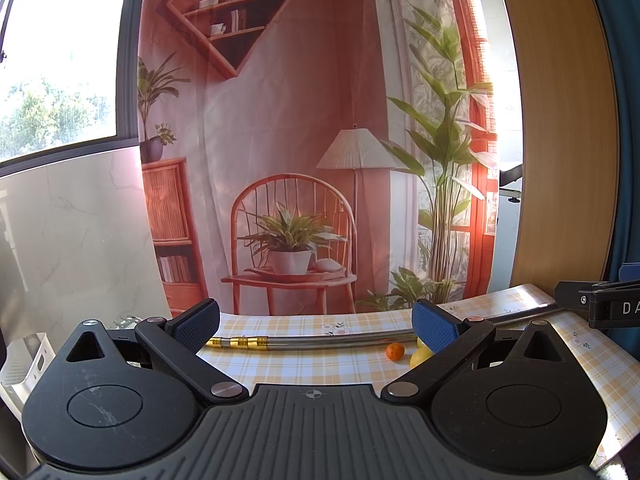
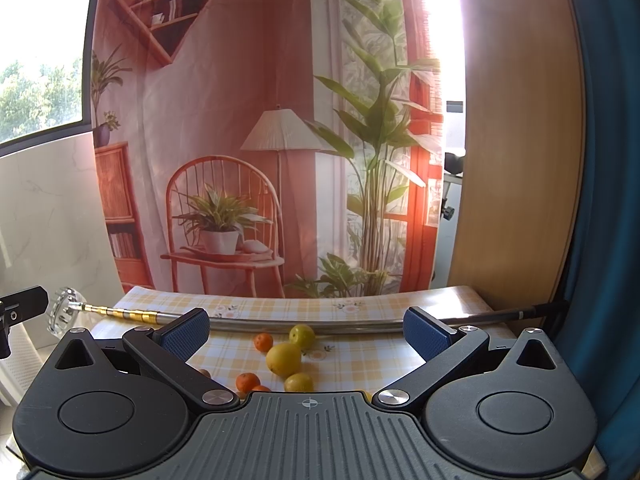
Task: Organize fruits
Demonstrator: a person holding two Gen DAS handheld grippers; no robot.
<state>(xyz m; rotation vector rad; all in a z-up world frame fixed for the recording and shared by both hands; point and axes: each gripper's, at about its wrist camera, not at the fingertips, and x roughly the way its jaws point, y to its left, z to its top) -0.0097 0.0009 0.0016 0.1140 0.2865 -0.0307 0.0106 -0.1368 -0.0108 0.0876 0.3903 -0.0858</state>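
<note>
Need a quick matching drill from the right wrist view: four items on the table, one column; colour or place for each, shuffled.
Items:
1. big lemon
2. metal rod
3. nearest tangerine
4. right gripper

Descriptions:
A. open, holding nothing
B. orange, low in the view, just left of centre
C. yellow, middle of the fruit cluster
D. lies across the checked tablecloth, behind the fruit

Pairs: 1-C, 2-D, 3-B, 4-A
</note>
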